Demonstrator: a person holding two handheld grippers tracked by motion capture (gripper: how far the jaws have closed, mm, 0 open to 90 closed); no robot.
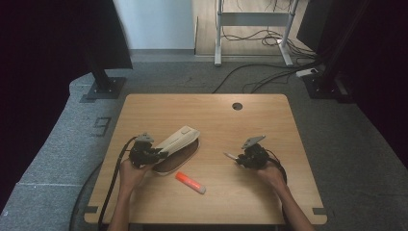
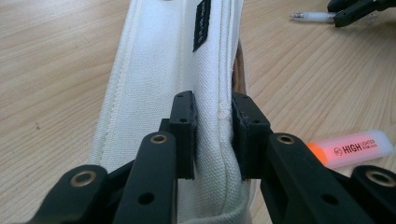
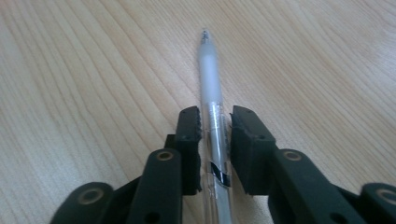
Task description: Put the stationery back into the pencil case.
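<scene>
Left gripper [image 2: 212, 135] has its 2 jaws pinched tight on the raised edge of the white fabric pencil case [image 2: 177, 70], which lies open on the wooden table [image 1: 240, 197] toward its left side. Right gripper [image 3: 215, 140] is clamped on a clear pen [image 3: 211, 88], tip pointing away over the wood. An orange highlighter [image 1: 190, 183] lies just beside the case, nearer the person.
</scene>
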